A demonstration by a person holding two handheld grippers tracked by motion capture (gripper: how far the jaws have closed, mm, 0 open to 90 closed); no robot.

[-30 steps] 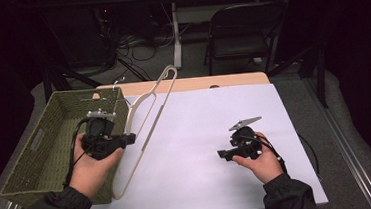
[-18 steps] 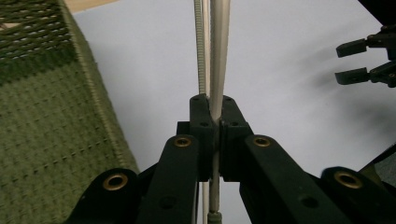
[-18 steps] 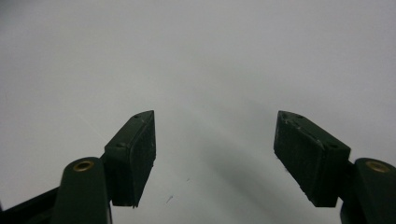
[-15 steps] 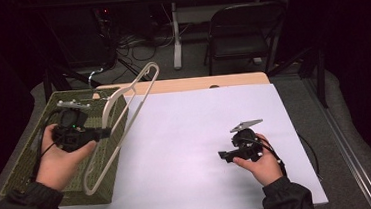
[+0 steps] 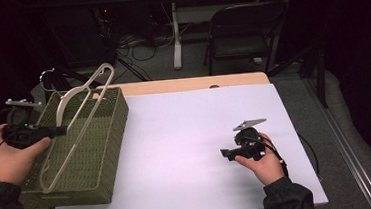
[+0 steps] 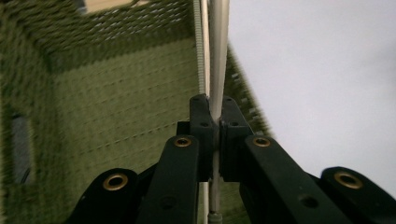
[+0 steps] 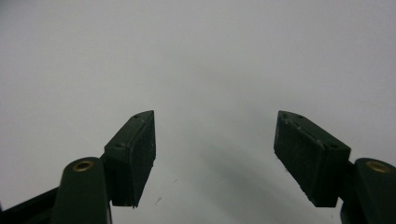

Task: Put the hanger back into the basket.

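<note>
A deep rectangular basket of coarse olive-green weave (image 5: 103, 141) sits at the left edge of the table, which is covered by a smooth, matte white sheet (image 5: 186, 134). Over the basket, a pale cream plastic clothes hanger (image 5: 77, 128) with thin rounded bars leans tilted, its hook rising above the far rim. The left hand-held gripper (image 5: 57, 129) pinches one slim hanger bar tightly between its black jaws. The right hand-held gripper (image 5: 226, 154) rests low over the bare white surface, jaws spread wide, holding nothing.
</note>
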